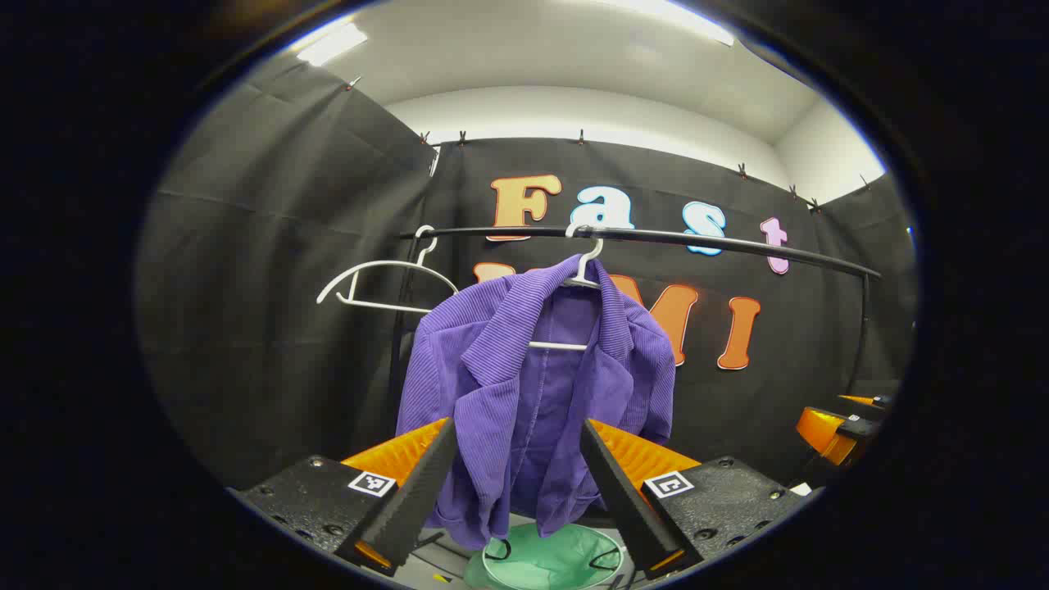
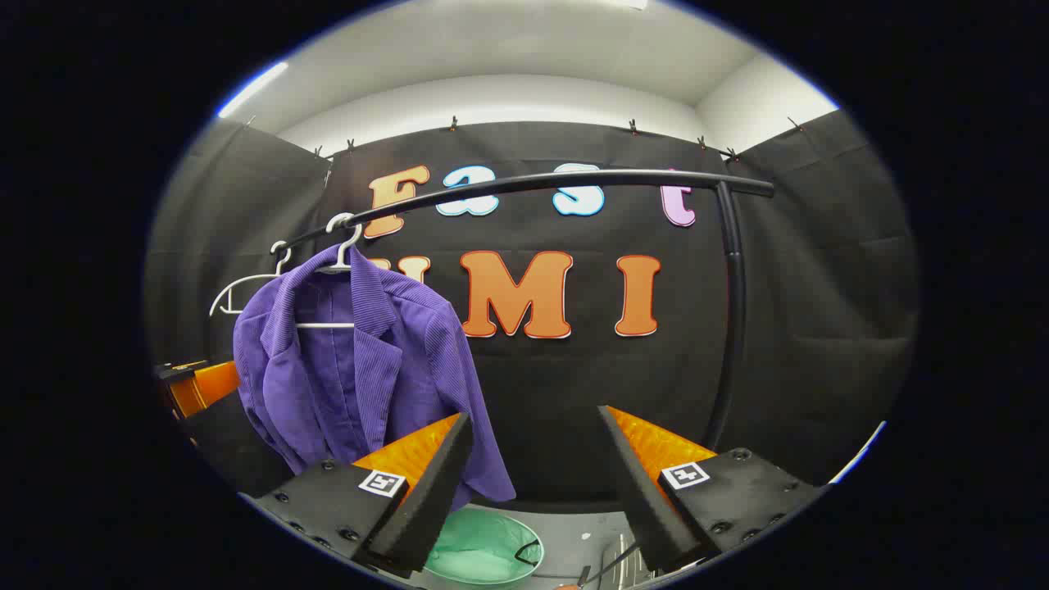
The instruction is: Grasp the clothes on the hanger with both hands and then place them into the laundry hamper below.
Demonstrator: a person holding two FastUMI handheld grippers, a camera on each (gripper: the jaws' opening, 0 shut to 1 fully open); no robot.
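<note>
A purple corduroy jacket (image 1: 533, 385) (image 2: 361, 369) hangs on a white hanger (image 1: 583, 266) (image 2: 342, 246) from a black rail (image 1: 656, 239) (image 2: 557, 182). Below it stands a green laundry hamper (image 1: 553, 559) (image 2: 479, 551). My left gripper (image 1: 516, 483) is open, pointed at the jacket from a short distance, with the cloth seen between its fingers but not touched. My right gripper (image 2: 533, 483) is open too, aimed to the right of the jacket at the black wall. The other gripper appears at the right edge of the left gripper view (image 1: 836, 430) and at the left edge of the right gripper view (image 2: 197, 385).
A second white hanger (image 1: 385, 283) (image 2: 246, 287) hangs bare on the rail, left of the jacket. The rail's black upright post (image 2: 733, 311) stands at the right. Grey floor (image 2: 590, 545) lies around the hamper.
</note>
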